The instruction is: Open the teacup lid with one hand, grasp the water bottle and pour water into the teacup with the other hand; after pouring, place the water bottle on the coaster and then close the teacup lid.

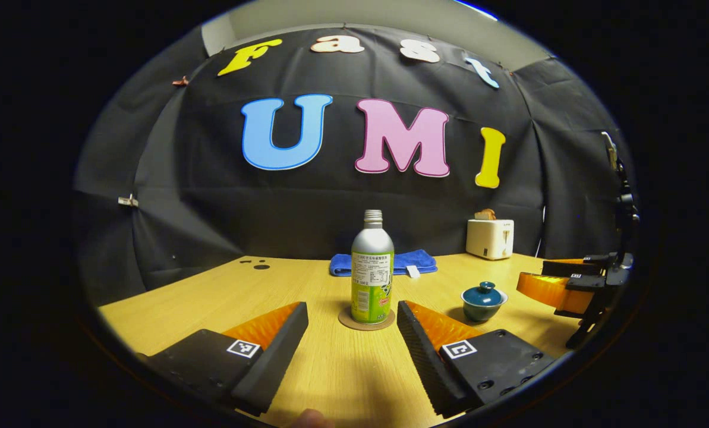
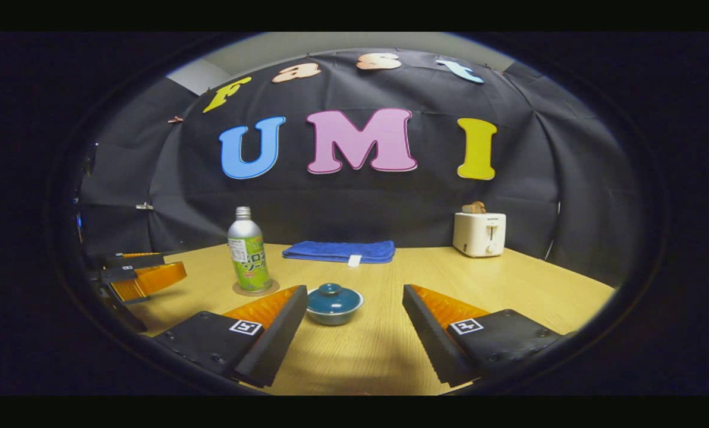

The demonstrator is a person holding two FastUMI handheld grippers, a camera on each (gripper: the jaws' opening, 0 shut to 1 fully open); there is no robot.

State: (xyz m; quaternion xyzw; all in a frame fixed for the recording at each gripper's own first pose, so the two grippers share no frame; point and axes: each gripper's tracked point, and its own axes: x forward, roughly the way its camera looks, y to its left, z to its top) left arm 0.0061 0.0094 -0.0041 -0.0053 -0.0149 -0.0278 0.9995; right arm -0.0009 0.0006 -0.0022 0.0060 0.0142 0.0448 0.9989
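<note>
1. We see the water bottle [image 1: 372, 274] upright on its coaster [image 1: 366, 321], ahead of the released left claw [image 1: 352, 327].
2. We find the lidded teacup [image 2: 334, 304] on the wooden surface [image 2: 538, 285], just beyond the released, empty right claw [image 2: 354, 315].

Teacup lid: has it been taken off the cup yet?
No, the lid sits on the teacup, apart from both open tools.

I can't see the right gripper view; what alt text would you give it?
A lidded blue teacup sits on a wooden table between the open right gripper fingers. Left stands a water bottle on a coaster, beside the left gripper; behind lie a blue towel and white toaster.
</note>
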